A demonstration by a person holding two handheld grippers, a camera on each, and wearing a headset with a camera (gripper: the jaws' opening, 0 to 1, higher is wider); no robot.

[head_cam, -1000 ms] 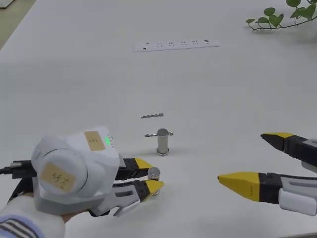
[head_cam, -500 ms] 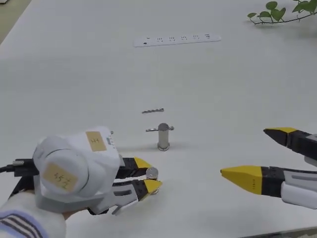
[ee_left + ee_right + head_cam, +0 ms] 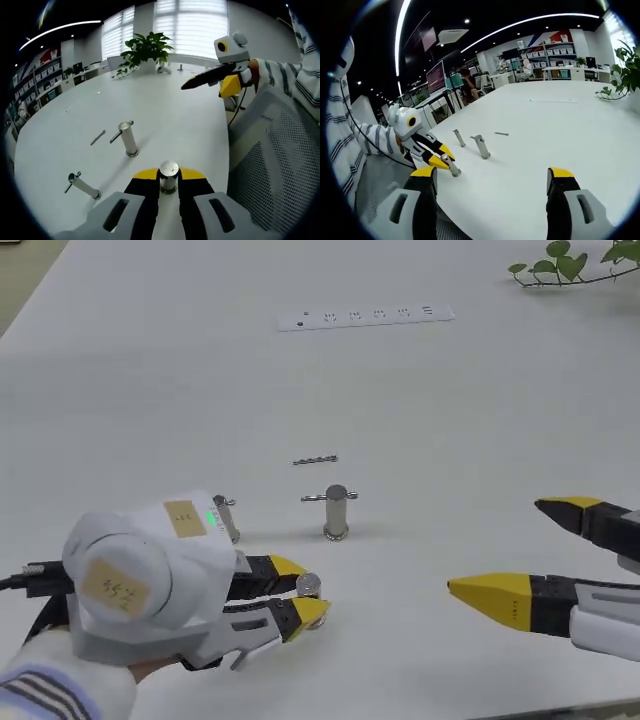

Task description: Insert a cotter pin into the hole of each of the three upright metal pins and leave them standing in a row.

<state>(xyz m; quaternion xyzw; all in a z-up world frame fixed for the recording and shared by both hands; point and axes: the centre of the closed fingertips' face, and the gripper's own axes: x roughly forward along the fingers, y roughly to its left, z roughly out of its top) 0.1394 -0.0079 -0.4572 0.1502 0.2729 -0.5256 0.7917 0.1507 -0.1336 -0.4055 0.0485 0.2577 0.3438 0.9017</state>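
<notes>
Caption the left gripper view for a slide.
Left gripper shut on an upright metal pin; two fitted pins and a loose cotter pin beyond.

Head view looks steeply down on the table [image 3: 150,390]; both gripper views, low, share the middle pin [image 3: 128,138].

Left pin [image 3: 229,523], middle pin [image 3: 336,516] cottered; near pin [image 3: 309,587] bare; cotter pin [image 3: 315,460] loose.

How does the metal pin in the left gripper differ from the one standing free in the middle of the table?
The held pin is clamped in the left gripper; the middle pin stands free of both grippers. The middle pin carries a cotter pin through its head; the held pin shows none. Both are upright silver cylinders.
</notes>
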